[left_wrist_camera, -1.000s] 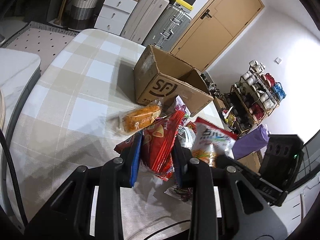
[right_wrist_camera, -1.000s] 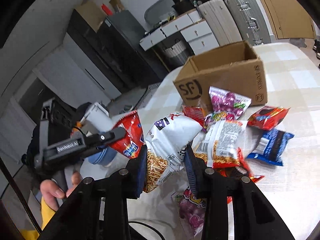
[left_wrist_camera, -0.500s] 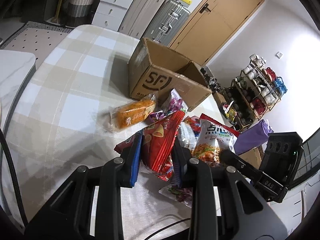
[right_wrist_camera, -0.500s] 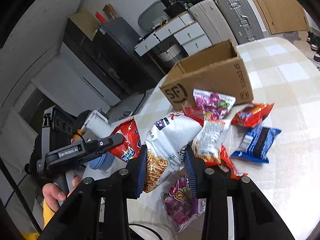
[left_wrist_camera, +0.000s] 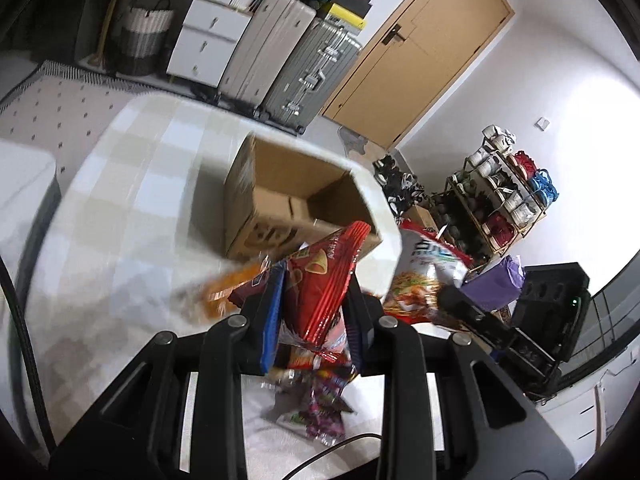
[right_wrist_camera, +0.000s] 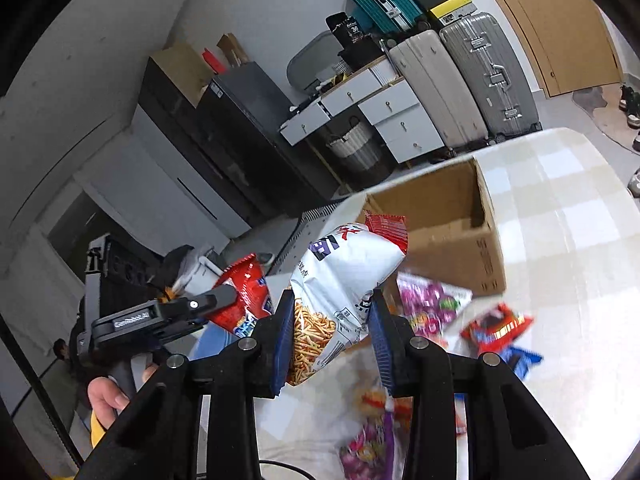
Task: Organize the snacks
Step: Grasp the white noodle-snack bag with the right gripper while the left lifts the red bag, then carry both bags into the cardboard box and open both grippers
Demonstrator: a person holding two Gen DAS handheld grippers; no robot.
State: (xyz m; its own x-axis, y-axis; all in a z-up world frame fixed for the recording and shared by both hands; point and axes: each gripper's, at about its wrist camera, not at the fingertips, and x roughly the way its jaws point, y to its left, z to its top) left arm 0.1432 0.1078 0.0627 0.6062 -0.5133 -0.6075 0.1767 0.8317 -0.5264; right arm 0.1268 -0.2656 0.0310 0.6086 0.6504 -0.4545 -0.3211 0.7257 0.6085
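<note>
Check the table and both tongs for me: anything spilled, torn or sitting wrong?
Nothing spilled or torn that I can see. The cardboard box stands upright and open. Loose packets lie scattered before it, unsorted. Each tongs grips one bag: red chips left, white noodle-stick bag right.

The left gripper (left_wrist_camera: 312, 320) points downward, its jaws clamped on a red chip bag (left_wrist_camera: 324, 280). The right gripper (right_wrist_camera: 330, 340) also tilts down (less steeply), jaws pinching a white snack bag (right_wrist_camera: 340, 276). A bare hand (right_wrist_camera: 106, 398) grips the left gripper's handle, seen in the right wrist view.
</note>
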